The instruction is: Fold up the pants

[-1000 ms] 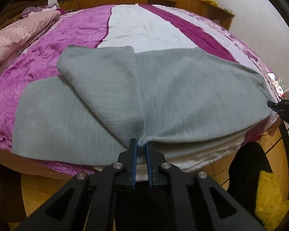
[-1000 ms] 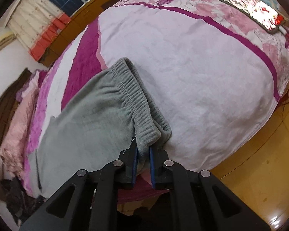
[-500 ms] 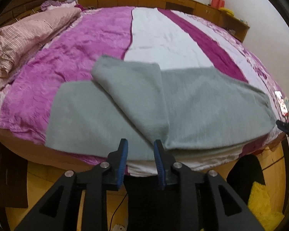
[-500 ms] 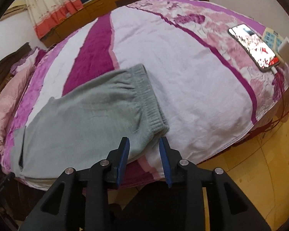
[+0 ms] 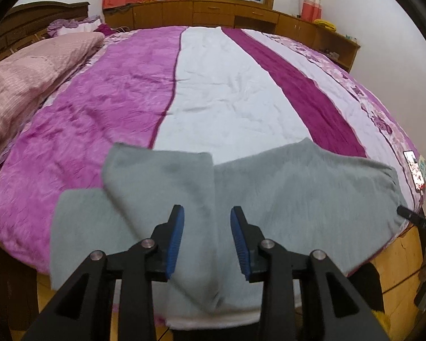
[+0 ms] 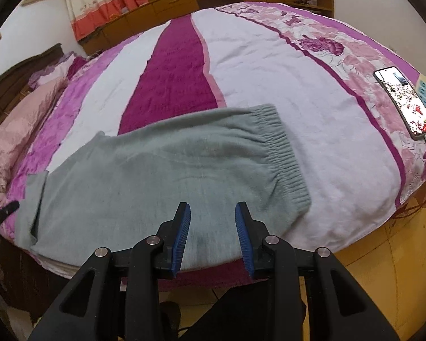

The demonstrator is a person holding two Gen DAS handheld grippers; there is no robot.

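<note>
Grey pants [image 5: 284,199] lie flat along the near edge of the bed [image 5: 227,85], lower half of both frames. In the left wrist view one leg is folded back over the other, its end lying at an angle toward centre-left of the frame; the rest spreads out to the right. In the right wrist view the ribbed elastic waistband [image 6: 284,156] sits right of centre, pant body running off to lower left.

Left gripper [image 5: 207,241], bottom centre of its frame: jaws apart and opening, blue pads clear of the cloth, nothing pinched btwn them, fabric just seen through the gap. Right gripper [image 6: 213,236], bottom centre of its frame: jaws apart too, released, empty, hanging above the pants' near edge.

Bedspread has purple, white & magenta stripes. A lit phone [image 6: 406,105] on a cable lies at the bed's right edge, well apart from the pants. Pink quilt [image 5: 22,85] bunched at upper left. Wooden cabinets [image 5: 213,14] & a curtained window at top.
</note>
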